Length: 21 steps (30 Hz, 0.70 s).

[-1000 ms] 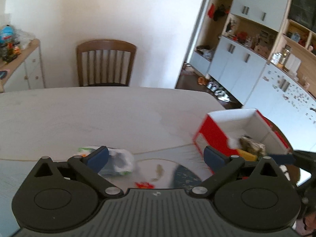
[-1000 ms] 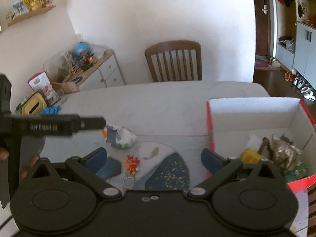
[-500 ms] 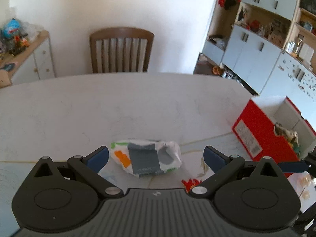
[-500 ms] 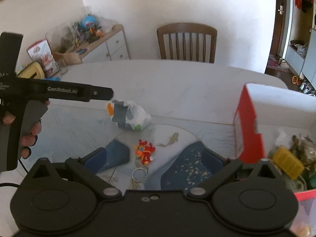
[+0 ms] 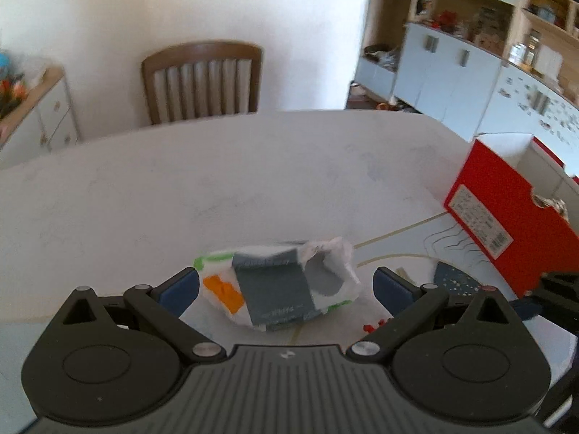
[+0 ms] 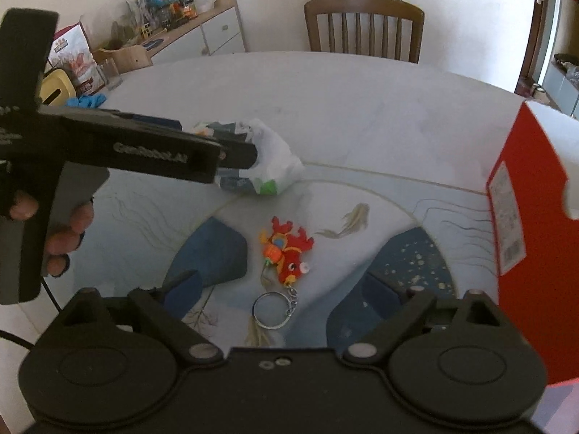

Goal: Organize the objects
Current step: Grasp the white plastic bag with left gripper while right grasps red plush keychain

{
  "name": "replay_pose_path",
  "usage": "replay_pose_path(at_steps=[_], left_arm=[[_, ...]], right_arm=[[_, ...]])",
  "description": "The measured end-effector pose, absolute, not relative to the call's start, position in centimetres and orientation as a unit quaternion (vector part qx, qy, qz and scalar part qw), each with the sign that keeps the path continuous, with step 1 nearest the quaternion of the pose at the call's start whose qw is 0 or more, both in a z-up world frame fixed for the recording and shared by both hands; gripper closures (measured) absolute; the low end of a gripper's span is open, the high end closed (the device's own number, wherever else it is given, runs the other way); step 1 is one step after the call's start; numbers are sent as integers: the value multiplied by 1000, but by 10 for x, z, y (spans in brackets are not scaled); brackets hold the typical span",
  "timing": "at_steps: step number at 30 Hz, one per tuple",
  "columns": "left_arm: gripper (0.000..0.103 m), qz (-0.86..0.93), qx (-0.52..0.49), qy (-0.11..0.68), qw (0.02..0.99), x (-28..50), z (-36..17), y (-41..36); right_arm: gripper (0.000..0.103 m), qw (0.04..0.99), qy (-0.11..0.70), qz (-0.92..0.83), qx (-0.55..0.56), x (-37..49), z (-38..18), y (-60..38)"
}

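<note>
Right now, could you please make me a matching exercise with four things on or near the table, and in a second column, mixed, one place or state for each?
Things:
1. tissue packet
2. red fish keychain
3. red box
4. wooden chair

Places or states:
A. standing at the table's right side, open on top
B. lying between the wide-open jaws of the left gripper
C. behind the far edge of the table
D. lying on the printed mat, ahead of the right gripper, whose jaws are closing without touching it

Right pairs: 1-B, 2-D, 3-A, 4-C
</note>
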<state>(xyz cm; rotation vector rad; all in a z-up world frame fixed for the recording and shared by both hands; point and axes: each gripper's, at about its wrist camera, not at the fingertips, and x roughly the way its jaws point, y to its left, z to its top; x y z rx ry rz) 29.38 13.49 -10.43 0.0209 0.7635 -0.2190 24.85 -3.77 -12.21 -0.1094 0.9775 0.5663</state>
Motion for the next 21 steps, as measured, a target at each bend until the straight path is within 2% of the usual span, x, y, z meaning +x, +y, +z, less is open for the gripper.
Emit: replay_pose_path(at_steps=[5, 14, 21], left_arm=[[0, -188, 71, 355, 913, 297, -93, 127], [0, -275, 175, 355, 876, 314, -105, 134], [0, -306, 217, 362, 854, 332, -124, 137]], right_arm=[[8, 836, 469, 278, -64, 255, -130, -30], [11, 826, 479, 286, -82, 267, -141, -20], [22, 825, 479, 284, -96, 270, -149, -13]])
